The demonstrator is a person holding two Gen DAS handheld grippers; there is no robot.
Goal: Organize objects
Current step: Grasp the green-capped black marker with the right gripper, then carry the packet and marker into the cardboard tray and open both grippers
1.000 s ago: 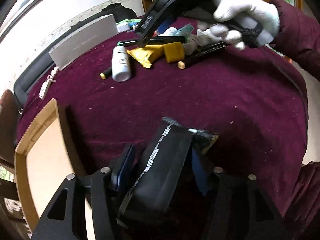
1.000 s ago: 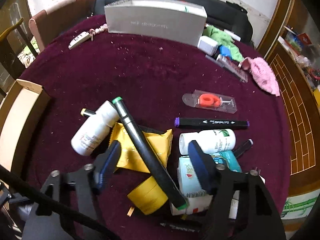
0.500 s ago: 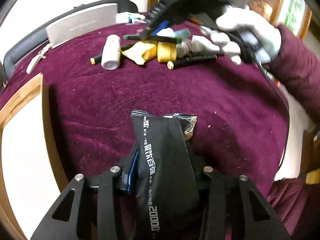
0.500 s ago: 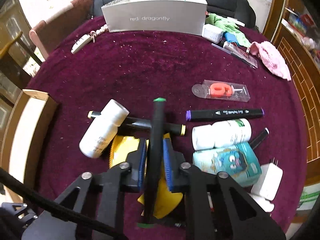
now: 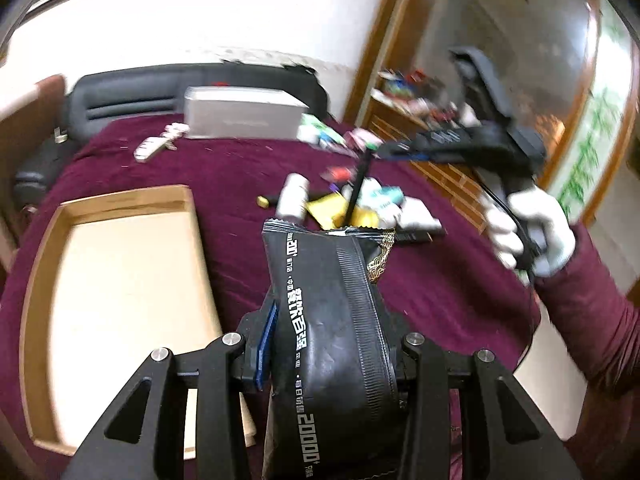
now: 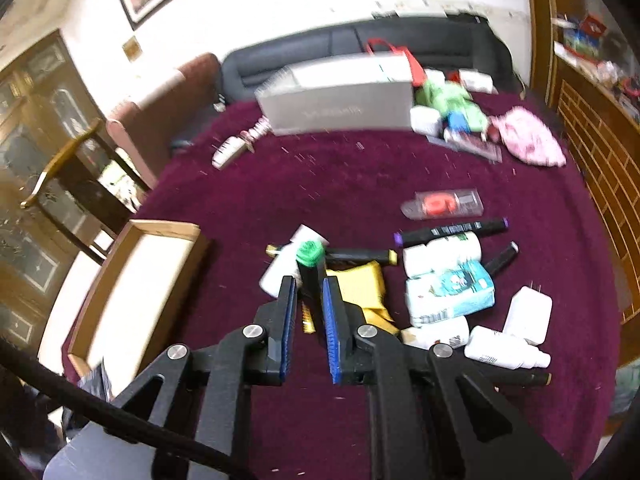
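**Both grippers hold an item above the maroon table**

The left gripper (image 5: 328, 344) is clamped on a black foil packet (image 5: 332, 320) with white lettering, its pads pressing both sides; the packet sticks up and forward, lifted just right of the wooden tray (image 5: 120, 280). The tray is shallow with a pale floor and sits at the left edge of the maroon table (image 6: 360, 176).

The right gripper (image 6: 310, 292), held in a white-gloved hand (image 5: 528, 236), is closed tight on a black marker with a green cap (image 6: 309, 264), which hangs clear of the table. Right of the tray lies a pile: a white bottle (image 6: 280, 268), a yellow packet (image 6: 364, 284), a purple-tipped marker (image 6: 452, 230), and a teal box (image 6: 448, 288). A grey box (image 6: 340, 108) stands well beyond the tray.
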